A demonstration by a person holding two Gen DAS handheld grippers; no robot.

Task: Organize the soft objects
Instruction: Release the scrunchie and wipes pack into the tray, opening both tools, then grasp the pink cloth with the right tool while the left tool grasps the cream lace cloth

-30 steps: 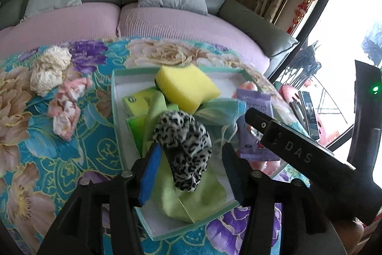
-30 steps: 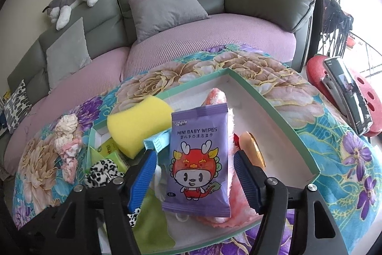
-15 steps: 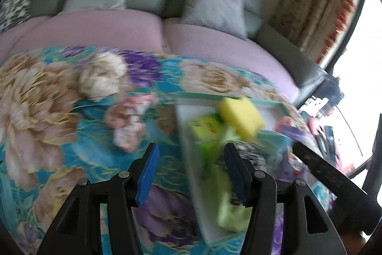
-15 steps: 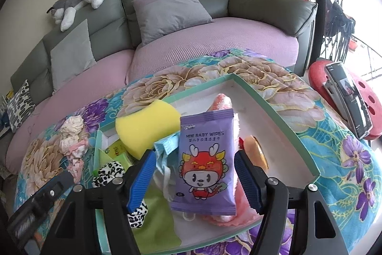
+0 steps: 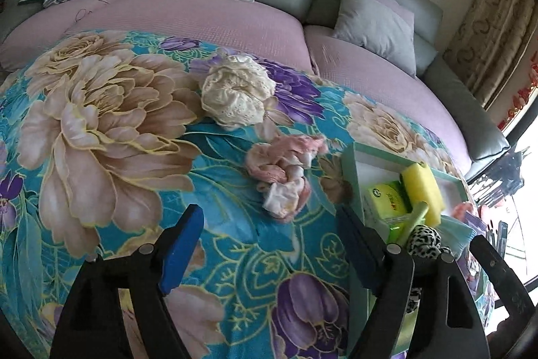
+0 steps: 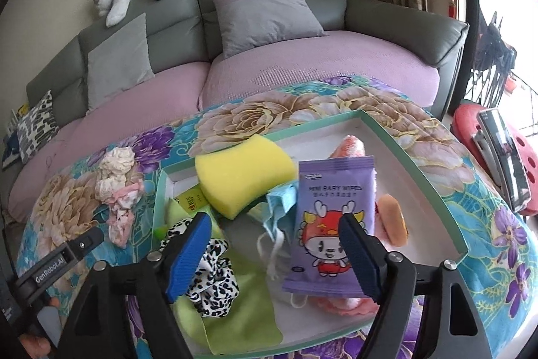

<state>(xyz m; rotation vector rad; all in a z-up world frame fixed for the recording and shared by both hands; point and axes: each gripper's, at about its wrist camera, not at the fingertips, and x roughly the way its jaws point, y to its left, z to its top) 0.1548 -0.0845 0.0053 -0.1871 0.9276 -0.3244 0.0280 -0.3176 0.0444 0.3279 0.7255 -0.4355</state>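
The left gripper (image 5: 269,244) has swung away from the tray (image 5: 351,170) to the pink cloth (image 5: 285,170) on the blanket, while both it and the right gripper (image 6: 275,251) have just widened their jaws, which are apart and empty.

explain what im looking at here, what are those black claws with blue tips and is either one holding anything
They are two hand-held grippers, each carried by a person, each with a wide-angle camera looking along its fingers. One picture comes from the left gripper, the other from the right gripper. Below lies a floral teal blanket with a shallow green-rimmed white tray on it, holding a yellow sponge, a purple baby-wipes pack and a leopard-print scrunchie. A cream lace bundle and a pink cloth bundle lie outside the tray. Both grippers' jaws have just been opening; neither holds anything.
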